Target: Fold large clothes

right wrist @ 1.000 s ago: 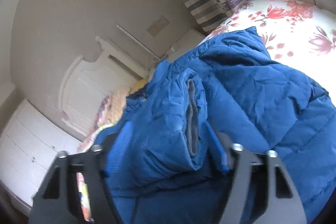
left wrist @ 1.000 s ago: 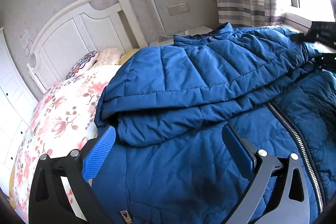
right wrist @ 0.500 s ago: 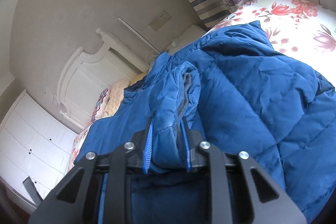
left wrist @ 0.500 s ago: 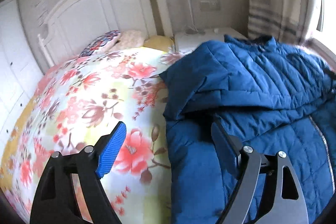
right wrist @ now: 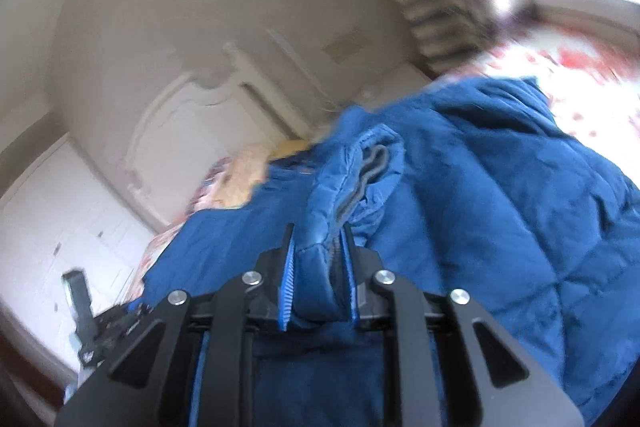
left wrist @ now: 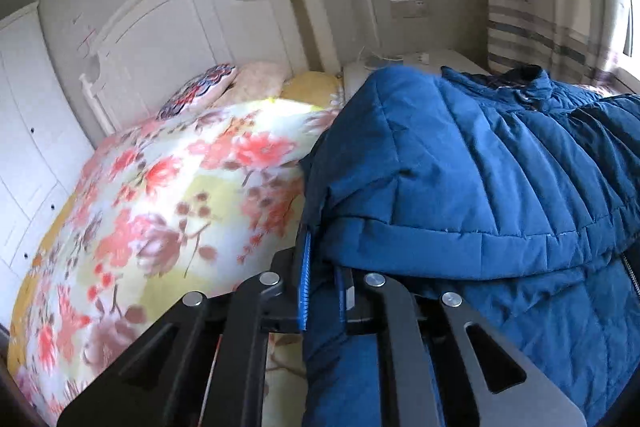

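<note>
With the jacket (left wrist: 460, 167) edge clenched in the left gripper (left wrist: 320, 267) and the cuff (right wrist: 360, 179) in the right gripper (right wrist: 318, 267), the slick padding could be pulled free.

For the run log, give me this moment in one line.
left gripper: just closed, shut on jacket edge | right gripper: just closed, shut on jacket cuff | jacket on floral bedspread

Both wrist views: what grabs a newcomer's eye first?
The big blue quilted jacket fills the right half of the left wrist view, heaped on the floral bedspread. The left gripper is shut on the jacket's edge at the bedspread side. In the blurred right wrist view, the right gripper pinches a bunched fold with grey lining, the white headboard behind.
</note>
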A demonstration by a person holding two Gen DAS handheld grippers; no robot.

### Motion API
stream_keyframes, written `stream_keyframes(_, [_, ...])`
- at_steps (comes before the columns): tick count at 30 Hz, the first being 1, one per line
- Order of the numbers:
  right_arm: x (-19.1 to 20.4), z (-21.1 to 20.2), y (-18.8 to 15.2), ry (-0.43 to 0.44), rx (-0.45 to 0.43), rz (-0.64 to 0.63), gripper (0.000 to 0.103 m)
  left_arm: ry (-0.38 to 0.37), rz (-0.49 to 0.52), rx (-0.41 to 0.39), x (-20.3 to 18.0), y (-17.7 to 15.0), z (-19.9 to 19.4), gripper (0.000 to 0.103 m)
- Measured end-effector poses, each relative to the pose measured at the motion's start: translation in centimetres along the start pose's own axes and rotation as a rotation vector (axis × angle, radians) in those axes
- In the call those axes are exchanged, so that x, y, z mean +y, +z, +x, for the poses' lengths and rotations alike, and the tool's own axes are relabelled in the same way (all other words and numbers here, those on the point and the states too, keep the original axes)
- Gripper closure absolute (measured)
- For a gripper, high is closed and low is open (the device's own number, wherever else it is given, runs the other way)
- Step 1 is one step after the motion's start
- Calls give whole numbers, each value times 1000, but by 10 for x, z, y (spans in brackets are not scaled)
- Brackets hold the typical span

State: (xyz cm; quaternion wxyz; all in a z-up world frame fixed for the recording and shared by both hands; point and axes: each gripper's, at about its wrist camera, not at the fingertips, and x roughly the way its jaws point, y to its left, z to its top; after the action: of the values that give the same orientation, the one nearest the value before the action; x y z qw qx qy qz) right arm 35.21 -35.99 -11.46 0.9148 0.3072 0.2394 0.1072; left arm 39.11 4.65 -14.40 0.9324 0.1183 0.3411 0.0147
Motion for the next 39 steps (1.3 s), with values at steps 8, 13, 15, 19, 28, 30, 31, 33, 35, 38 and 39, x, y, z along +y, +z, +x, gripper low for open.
stream_keyframes(8, [-11,6,2,-76,30,65,84,-125,92,-123,-10,-1,-61,64])
stream_keyframes(13, [-12,-7,1,-44,-39,83,85,-190,-17,-280,-11,39,-98,6])
stream_keyframes(15, [-22,-19,4,-2,-69,151,85,-185,3,-261,-23,50,-88,6])
stream_keyframes(19, [-31,-40,9,-65,-65,196,85,-258,-17,-142,-44,59,-51,7])
stream_keyframes(28, [3,-62,14,-325,-64,-36,59,-274,56,98,-88,24,28,6])
stream_keyframes(30, [20,-67,20,-334,-91,-119,57,-275,61,109,-90,23,31,6])
stream_keyframes(31, [29,-66,23,-337,-97,-162,54,-276,61,110,-91,22,31,6])
stream_keyframes(33, [46,-54,25,-327,-75,-257,52,-282,56,112,-89,22,31,6])
stream_keyframes(35, [53,-30,20,-337,1,-329,52,-282,54,110,-89,22,31,6])
stream_keyframes(38, [40,19,3,-421,190,-373,52,-284,50,118,-87,23,23,7])
stream_keyframes(39, [32,28,-4,-426,215,-377,51,-304,42,116,-85,28,17,7])
